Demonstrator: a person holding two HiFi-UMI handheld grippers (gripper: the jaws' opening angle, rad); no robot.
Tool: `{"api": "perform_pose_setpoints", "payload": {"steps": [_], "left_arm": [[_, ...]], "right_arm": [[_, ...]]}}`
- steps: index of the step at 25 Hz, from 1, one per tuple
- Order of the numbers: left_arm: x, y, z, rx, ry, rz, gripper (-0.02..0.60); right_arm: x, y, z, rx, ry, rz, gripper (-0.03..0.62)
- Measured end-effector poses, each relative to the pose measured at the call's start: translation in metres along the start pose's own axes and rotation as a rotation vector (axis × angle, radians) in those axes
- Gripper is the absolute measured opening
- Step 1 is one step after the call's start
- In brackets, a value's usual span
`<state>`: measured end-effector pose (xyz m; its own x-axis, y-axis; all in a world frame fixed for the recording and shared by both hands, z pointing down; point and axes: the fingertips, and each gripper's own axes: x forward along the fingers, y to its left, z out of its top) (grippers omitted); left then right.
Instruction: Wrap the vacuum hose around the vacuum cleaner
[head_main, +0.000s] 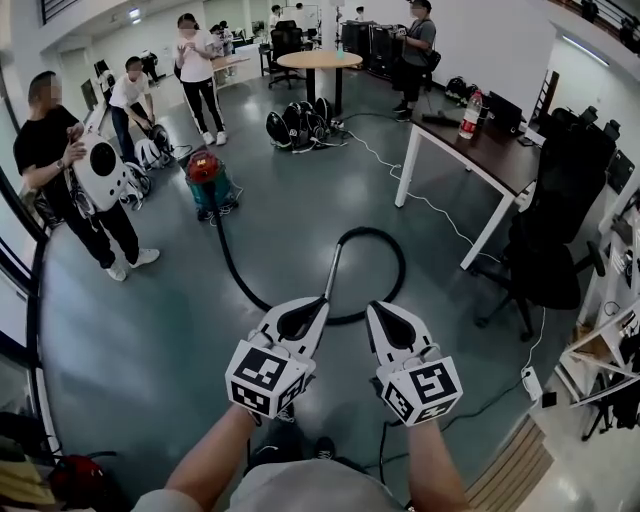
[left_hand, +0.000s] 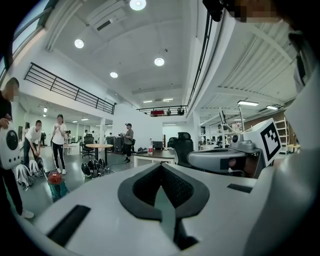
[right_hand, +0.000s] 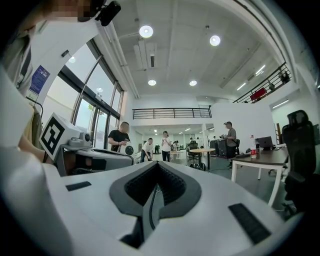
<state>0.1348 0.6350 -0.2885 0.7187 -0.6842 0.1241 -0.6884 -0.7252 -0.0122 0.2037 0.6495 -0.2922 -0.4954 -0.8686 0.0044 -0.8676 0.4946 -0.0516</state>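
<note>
The vacuum cleaner (head_main: 209, 180), with a red top on a teal body, stands on the grey floor at the upper left; it also shows small in the left gripper view (left_hand: 56, 183). Its black hose (head_main: 385, 245) runs from it across the floor and curls into a loop ahead of me. A grey wand (head_main: 332, 268) leads from the loop toward my left gripper's tip. My left gripper (head_main: 312, 308) (left_hand: 162, 187) and right gripper (head_main: 380, 312) (right_hand: 156, 192) are held side by side above the floor. Both are shut with nothing between their jaws, and neither touches the hose.
A dark desk (head_main: 480, 150) on white legs carries a bottle (head_main: 470, 115) at the right, beside a black office chair (head_main: 560, 220). A white cable (head_main: 420, 195) crosses the floor. Several people (head_main: 60, 160) stand at the left and back. Black helmets (head_main: 300, 125) lie near a round table (head_main: 320, 60).
</note>
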Motion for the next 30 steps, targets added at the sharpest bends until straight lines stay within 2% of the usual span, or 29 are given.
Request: {"api": "perform_pose_setpoints", "payload": {"steps": [11,17,26,30], "left_arm": [[0.06,0.062,-0.012,-0.044,-0.003,-0.06,0.006],[0.102,0.122,-0.025,-0.073,0.009,-0.1,0.006],[0.154,0.215,-0.021,-0.107,0.009,-0.162,0.006],[0.173,0.249,-0.032,-0.12,0.022,-0.187,0.006]], "right_arm": [[0.071,-0.035,-0.014,-0.018,0.052,-0.042,0.002],[0.136,-0.058,-0.028,-0.015,0.102,-0.078,0.002],[0.232,-0.083,-0.024,-0.035,0.166,-0.138,0.002],[0.267,-0.094,-0.028,-0.045,0.177,-0.17,0.002]]}}
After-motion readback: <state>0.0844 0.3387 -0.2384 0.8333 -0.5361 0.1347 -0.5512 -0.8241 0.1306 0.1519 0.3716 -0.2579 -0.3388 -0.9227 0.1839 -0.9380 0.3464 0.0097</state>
